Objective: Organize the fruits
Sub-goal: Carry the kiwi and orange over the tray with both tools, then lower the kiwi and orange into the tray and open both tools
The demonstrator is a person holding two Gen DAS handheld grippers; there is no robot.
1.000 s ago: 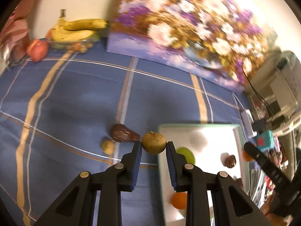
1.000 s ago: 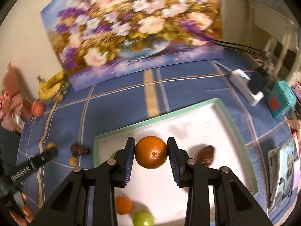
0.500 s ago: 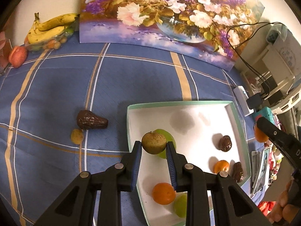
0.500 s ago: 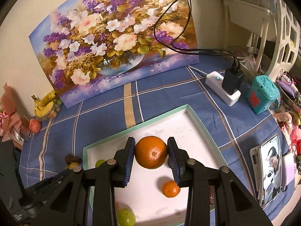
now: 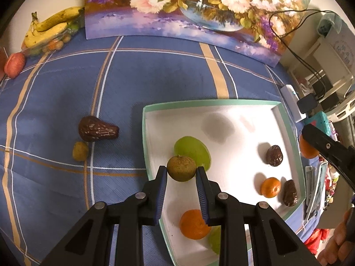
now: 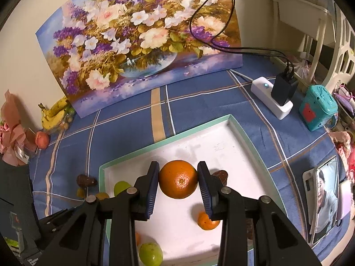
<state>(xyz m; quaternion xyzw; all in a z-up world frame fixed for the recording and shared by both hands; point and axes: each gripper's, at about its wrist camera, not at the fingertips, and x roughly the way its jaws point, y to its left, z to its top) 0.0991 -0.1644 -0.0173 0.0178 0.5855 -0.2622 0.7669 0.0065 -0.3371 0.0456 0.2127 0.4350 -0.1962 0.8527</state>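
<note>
- The left gripper [image 5: 181, 175] is clamped on a small brownish-green round fruit [image 5: 181, 168]; both blue pads press its sides, and it hangs over the near-left part of the white tray [image 5: 224, 104], just in front of a pale green fruit [image 5: 195, 149] lying on the tray floor
- The right gripper [image 6: 178, 178] is clamped on a large orange [image 6: 178, 179], pads tight on either side; it hovers above the middle of the same tray [image 6: 235, 124], with a dark wrinkled fruit [image 6: 220, 174] partly hidden behind its right finger
- Already in the tray, seen from the left wrist: a mandarin [image 5: 193, 223] and a second green fruit [image 5: 214, 237] below the left fingers; another small mandarin [image 5: 270, 187] and two dark date-like fruits [image 5: 274, 155] toward the right wall
- Still out on the blue checked cloth [image 5: 155, 77]: a dark pear-shaped fruit [image 5: 97, 129] with a small yellowish fruit [image 5: 80, 151] just beside it; further off, by the painting [image 5: 188, 6], bananas [image 5: 51, 27] and a reddish fruit [image 5: 15, 64]
- Risks, as I judge them: both held fruits are round and would roll if let go from above the floor; the brownish one could knock the green fruit or hop the low left rim, which is close by; the orange could strike the small mandarin [image 6: 207, 220] beneath it
- Both grippers work over one tray, so they may collide if they descend together; the right one already shows at the edge of the left view
- The smooth orange is held only at its widest part; a tilt could let it slip
</note>
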